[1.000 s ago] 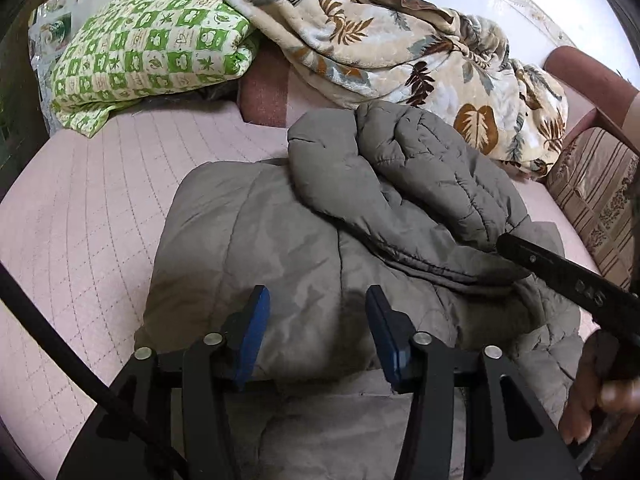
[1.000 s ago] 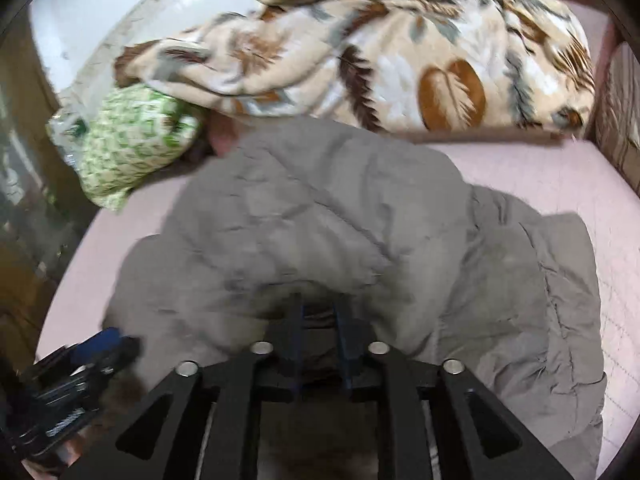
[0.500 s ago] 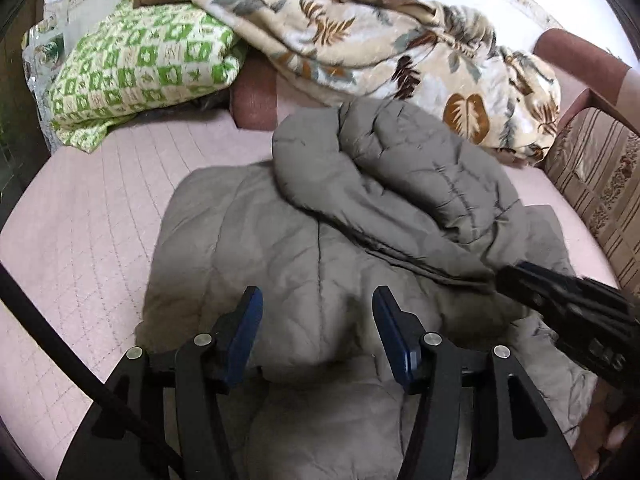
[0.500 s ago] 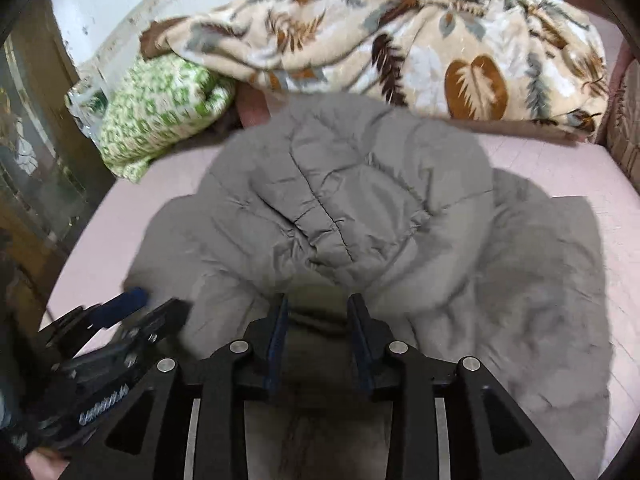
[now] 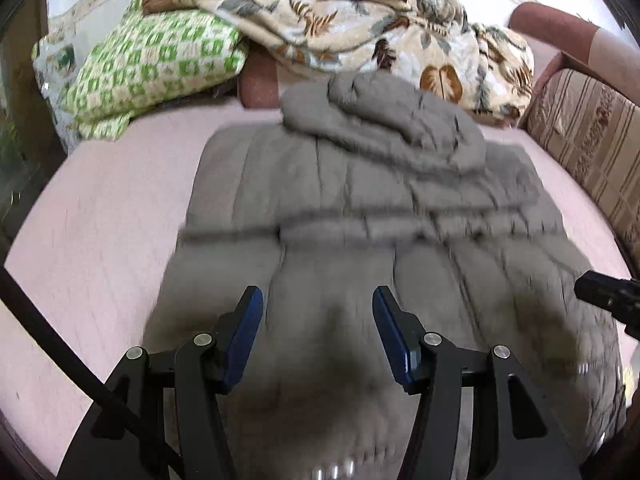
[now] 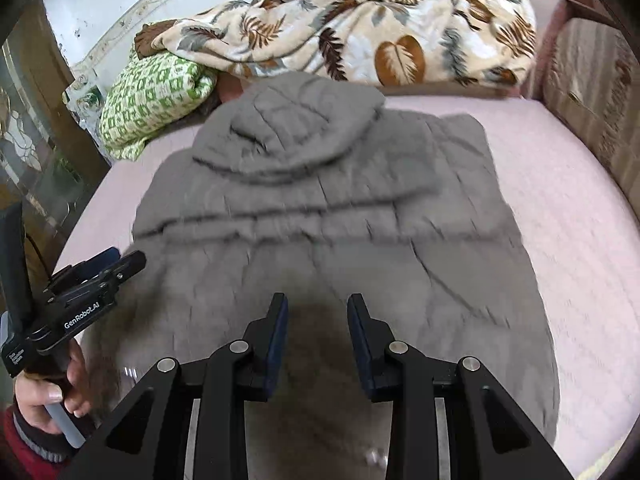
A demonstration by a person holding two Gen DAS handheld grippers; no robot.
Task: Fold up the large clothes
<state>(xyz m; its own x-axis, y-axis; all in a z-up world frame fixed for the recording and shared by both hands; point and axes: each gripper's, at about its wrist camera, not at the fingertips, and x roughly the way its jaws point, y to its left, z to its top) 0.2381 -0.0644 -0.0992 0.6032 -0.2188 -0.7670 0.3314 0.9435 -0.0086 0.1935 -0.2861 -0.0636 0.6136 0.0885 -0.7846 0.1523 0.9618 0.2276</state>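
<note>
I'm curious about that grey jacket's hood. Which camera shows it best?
The right wrist view: the hood lies spread and nearly whole at the top of the grey jacket. The left wrist view shows it bunched into folds, its outline harder to read.

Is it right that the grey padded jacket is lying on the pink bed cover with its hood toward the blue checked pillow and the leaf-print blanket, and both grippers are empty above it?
Not quite: the pillow is green checked, not blue, as the right wrist view shows. The rest holds: the grey padded jacket lies on the pink bed cover, hood toward the pillow and leaf-print blanket, with the left gripper and right gripper empty above it.
</note>
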